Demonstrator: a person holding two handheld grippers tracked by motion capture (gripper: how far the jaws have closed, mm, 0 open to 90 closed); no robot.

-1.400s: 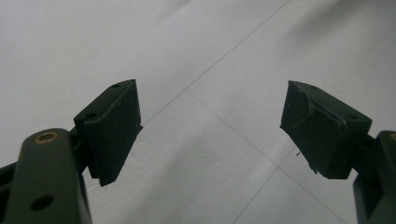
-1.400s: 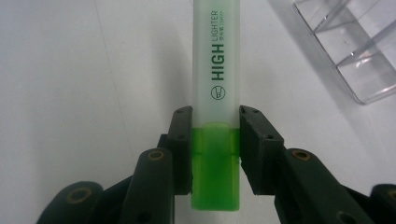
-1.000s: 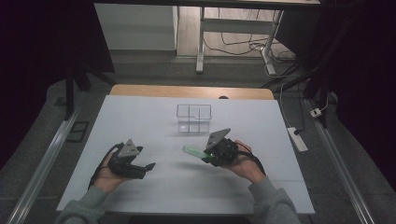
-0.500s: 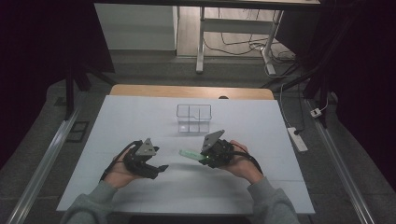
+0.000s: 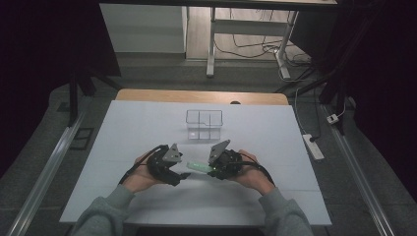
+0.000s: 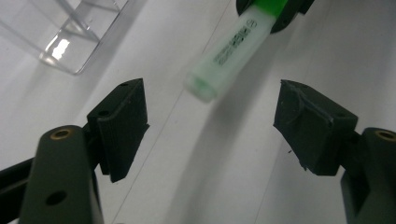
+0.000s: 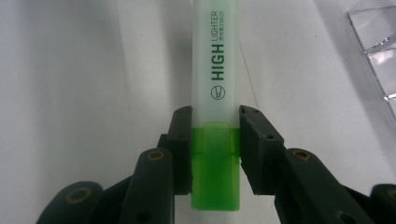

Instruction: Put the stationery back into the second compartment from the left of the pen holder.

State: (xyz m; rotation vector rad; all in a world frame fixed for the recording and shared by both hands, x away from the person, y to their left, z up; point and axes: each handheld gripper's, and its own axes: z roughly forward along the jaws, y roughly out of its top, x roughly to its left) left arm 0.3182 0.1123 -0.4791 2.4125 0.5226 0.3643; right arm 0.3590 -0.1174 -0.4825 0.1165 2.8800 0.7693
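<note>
The right gripper (image 7: 215, 135) clamps its 2 jaws on a green highlighter (image 7: 216, 93), holding it above the table (image 5: 123, 128). The left gripper (image 6: 210, 121) has just been closing; its jaws stand wide, the highlighter's free end just ahead, untouched.

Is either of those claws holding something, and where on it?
The right gripper clamps the green highlighter at its cap end; the left gripper holds nothing.

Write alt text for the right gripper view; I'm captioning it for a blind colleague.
The right gripper clamps a green highlighter near its cap end, its pale barrel printed "HIGHLIGHTER" pointing away over the white table. A corner of the clear plastic organizer shows at upper right.
</note>
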